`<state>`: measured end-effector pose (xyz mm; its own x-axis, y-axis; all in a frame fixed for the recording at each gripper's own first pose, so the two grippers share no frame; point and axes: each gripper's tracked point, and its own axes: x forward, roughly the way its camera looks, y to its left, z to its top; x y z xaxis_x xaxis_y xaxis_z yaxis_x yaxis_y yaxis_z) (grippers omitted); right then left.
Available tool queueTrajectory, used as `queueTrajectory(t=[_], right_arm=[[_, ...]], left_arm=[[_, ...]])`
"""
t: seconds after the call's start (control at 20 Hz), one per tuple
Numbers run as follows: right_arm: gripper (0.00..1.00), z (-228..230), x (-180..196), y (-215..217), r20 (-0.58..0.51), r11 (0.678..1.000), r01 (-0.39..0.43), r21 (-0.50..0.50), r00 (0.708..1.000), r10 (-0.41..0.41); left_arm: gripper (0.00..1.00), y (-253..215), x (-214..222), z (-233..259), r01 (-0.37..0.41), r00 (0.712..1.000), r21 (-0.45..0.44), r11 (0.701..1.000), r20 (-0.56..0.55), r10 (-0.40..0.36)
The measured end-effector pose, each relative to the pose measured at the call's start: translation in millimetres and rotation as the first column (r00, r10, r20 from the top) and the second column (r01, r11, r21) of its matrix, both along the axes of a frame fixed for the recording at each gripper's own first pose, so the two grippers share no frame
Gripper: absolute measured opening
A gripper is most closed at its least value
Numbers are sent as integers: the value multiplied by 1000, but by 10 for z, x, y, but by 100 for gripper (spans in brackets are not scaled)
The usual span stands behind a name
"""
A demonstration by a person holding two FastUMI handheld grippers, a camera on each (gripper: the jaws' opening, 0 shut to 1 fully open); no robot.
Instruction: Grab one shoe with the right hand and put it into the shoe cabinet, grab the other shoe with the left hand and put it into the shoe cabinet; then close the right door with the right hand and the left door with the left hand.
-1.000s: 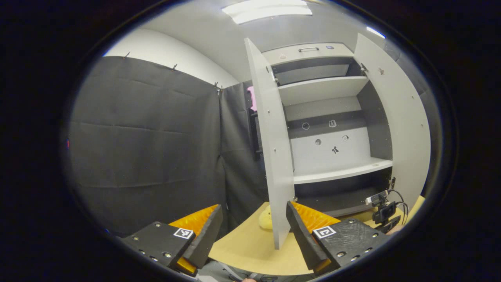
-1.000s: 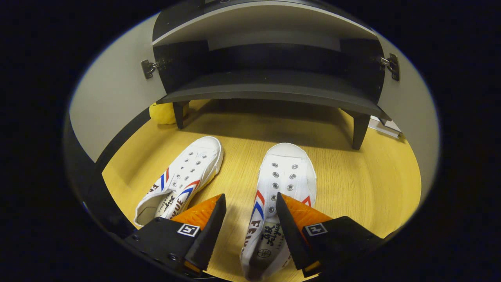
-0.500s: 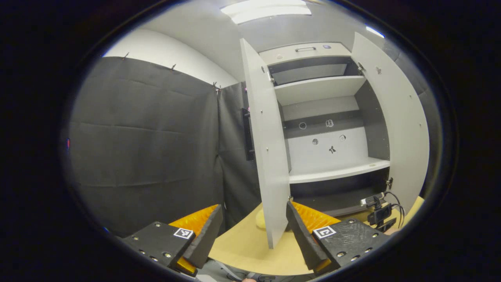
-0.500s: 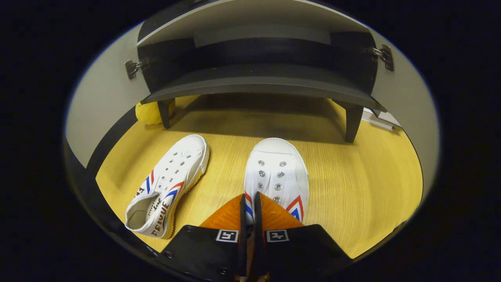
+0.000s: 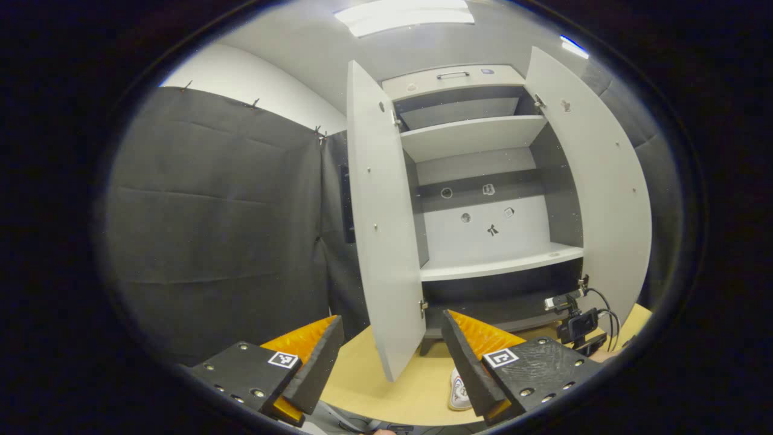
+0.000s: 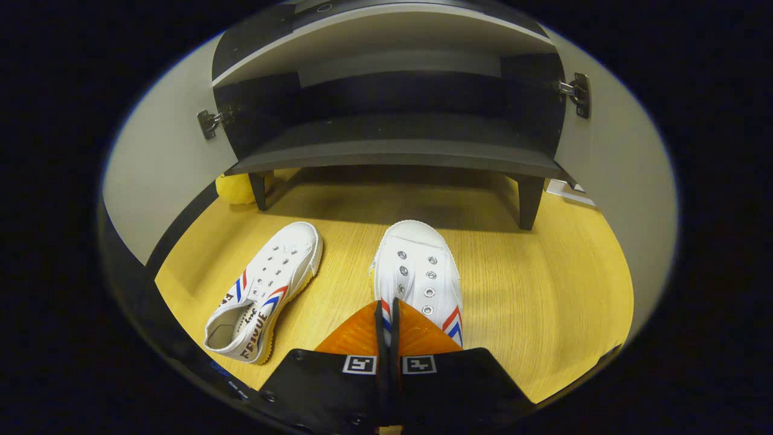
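Meanwhile right gripper (image 6: 387, 314) fingers clench one shoe (image 6: 416, 272); left gripper (image 5: 386, 350) fingers gape before the cabinet door (image 5: 380, 229).

Two shoes (image 6: 416, 272) (image 6: 266, 296) side by side on the table (image 6: 543, 290) before the open cabinet (image 6: 392, 151), perhaps a soft toy (image 6: 235, 188) behind its left leg.

White shoe (image 6: 416, 272), red-blue stripes; grey cabinet (image 6: 392, 121).

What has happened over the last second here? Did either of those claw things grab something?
Yes. The right gripper, open a second ago, has closed its fingers on the side wall of the nearer white shoe. The left gripper drifted sideways, so the shoe cabinet slid left in its view, and it stayed open. The other shoe still lies on the wooden floor, and both cabinet doors stay open.
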<state>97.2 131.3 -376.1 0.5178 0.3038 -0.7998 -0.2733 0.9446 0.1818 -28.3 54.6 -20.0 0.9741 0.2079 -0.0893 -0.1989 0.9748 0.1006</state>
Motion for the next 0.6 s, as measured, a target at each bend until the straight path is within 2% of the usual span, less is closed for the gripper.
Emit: queueTrajectory(t=[0.1, 0.3, 0.35, 0.6], right_arm=[[1, 103, -3, -18, -2, 1000, 12, 28, 1000, -12], [1, 398, 36, -35, 41, 998, 22, 57, 999, -24], [1, 490, 59, -28, 49, 997, 28, 72, 998, -31], [1, 1021, 162, -14, 113, 989, 55, 139, 991, -71]], left_arm=[[94, -33, 9, 20, 22, 1000, 1, 1000, 16, -22], [94, -184, 154, 16, 62, 998, -12, 998, 17, -62], [100, -207, 203, 13, 73, 997, -14, 997, 19, -73], [100, -299, 447, -60, 141, 990, -39, 989, 29, -140]])
